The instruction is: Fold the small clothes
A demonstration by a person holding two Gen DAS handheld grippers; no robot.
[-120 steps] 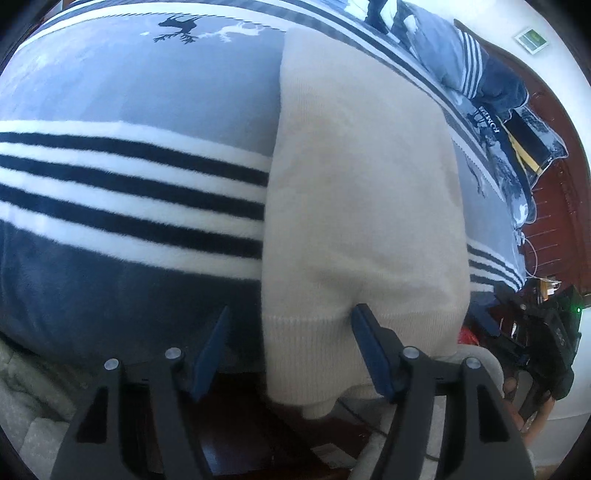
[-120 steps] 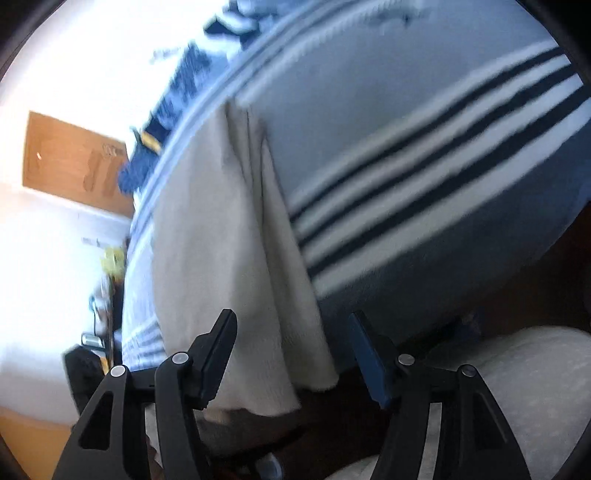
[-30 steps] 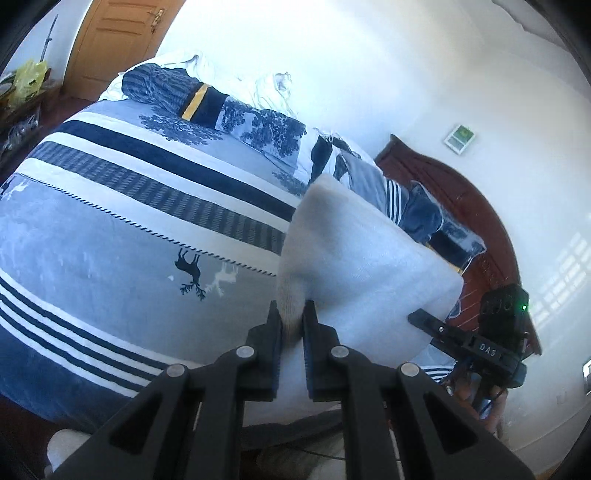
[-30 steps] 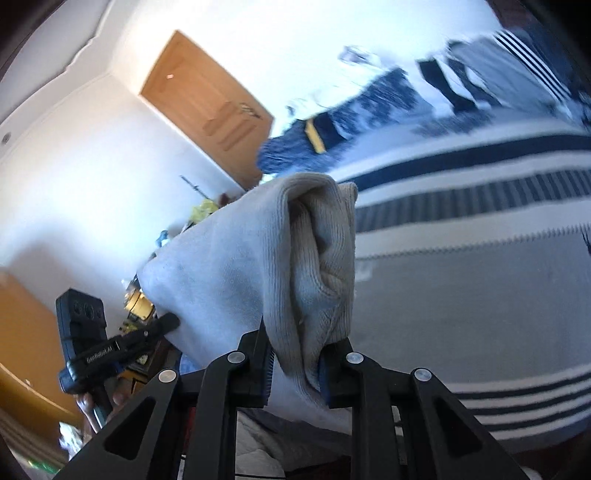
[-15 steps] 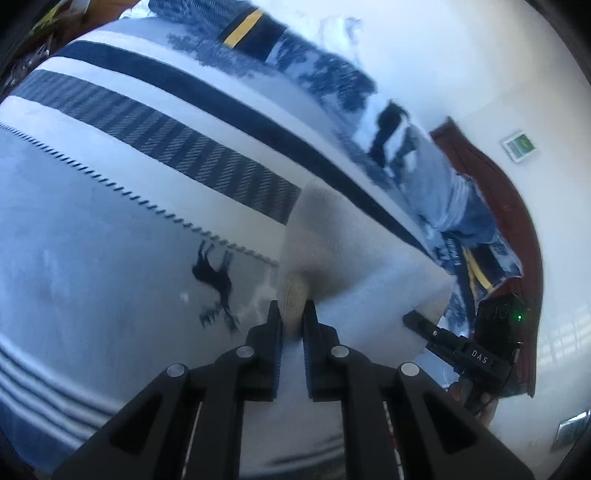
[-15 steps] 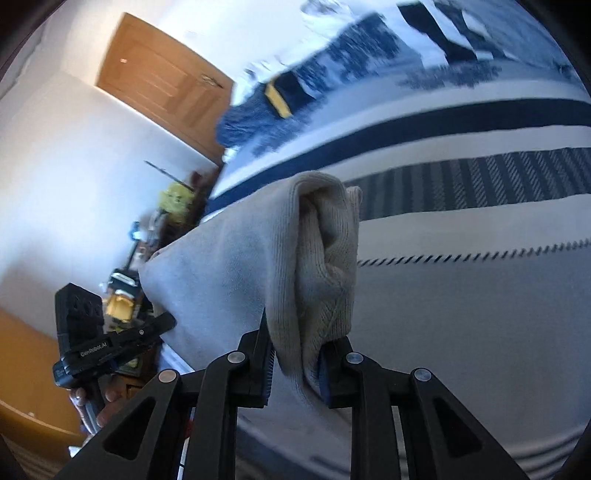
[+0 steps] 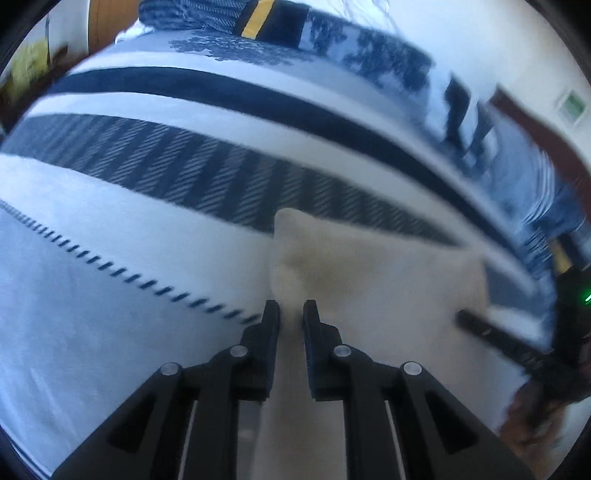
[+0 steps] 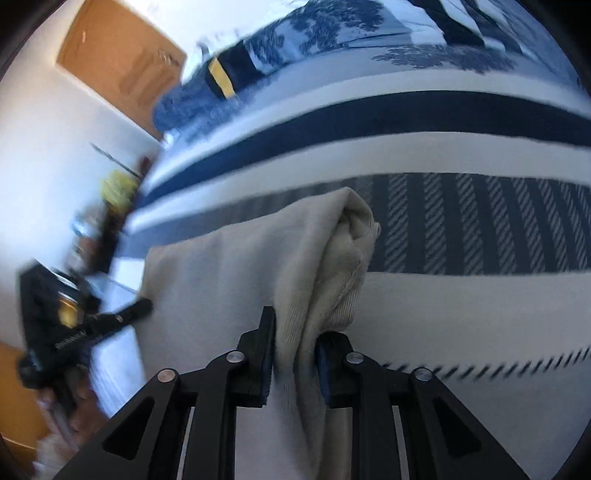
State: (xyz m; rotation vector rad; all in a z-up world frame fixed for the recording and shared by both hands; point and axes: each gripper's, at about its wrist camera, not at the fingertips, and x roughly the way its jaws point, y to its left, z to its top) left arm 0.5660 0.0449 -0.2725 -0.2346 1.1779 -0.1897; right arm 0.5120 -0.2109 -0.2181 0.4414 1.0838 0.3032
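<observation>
A cream knit garment [image 7: 369,280] hangs stretched between my two grippers, just above the striped blue-and-white blanket [image 7: 110,258]. My left gripper [image 7: 291,310] is shut on one corner of it. At the right of the left wrist view, the right gripper [image 7: 480,328] holds the far corner. In the right wrist view the garment [image 8: 240,266] bunches in a thick fold between the pads of my right gripper [image 8: 295,325]. Its jaws are opening, with the cloth still pinched between them. The left gripper [image 8: 140,306] shows at the cloth's left corner.
The blanket [image 8: 480,302] covers a bed. A heap of dark blue patterned clothes and bedding [image 7: 277,22] lies along its far side. A dark wooden headboard [image 7: 535,125] stands at the right, and a wooden door [image 8: 118,66] beyond the bed's left end.
Both grippers have come down and forward over the bed with the garment held between them. The blanket now fills both views, and the cloth sits lower over the striped band.
</observation>
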